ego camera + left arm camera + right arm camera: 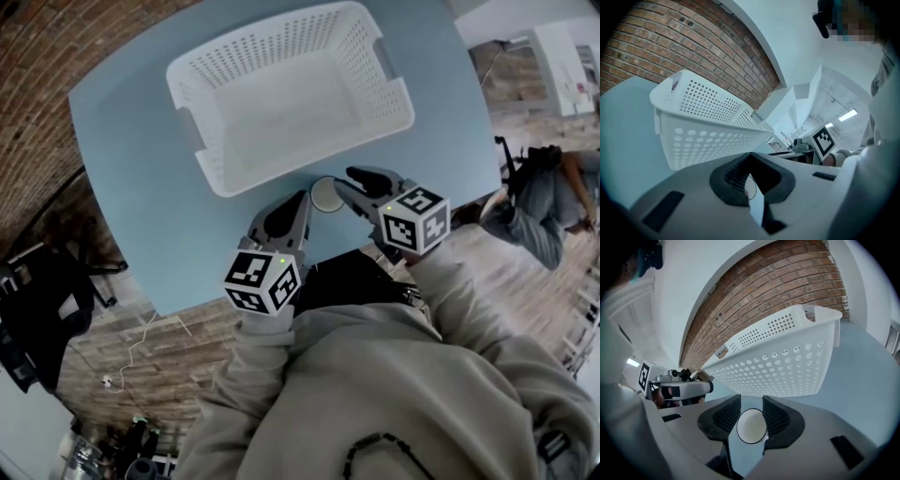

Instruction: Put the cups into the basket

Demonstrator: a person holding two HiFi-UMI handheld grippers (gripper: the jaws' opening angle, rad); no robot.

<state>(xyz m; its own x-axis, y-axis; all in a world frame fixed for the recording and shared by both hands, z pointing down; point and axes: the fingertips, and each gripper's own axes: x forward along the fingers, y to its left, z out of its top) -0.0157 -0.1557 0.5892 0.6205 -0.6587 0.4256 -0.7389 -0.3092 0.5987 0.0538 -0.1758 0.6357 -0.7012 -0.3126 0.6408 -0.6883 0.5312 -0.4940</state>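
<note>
A small white cup stands on the blue table, just in front of the near wall of the white perforated basket, which is empty. My right gripper is at the cup's right side. In the right gripper view the cup shows from above between the jaws of the right gripper, which stand open on either side of it. My left gripper is just left of the cup; its jaws meet at the tips with nothing held. The basket fills the left gripper view.
The table's near edge runs just under my hands. A person sits beyond the table's right side, and dark gear lies on the brick floor at the left. The basket stands close ahead of both grippers.
</note>
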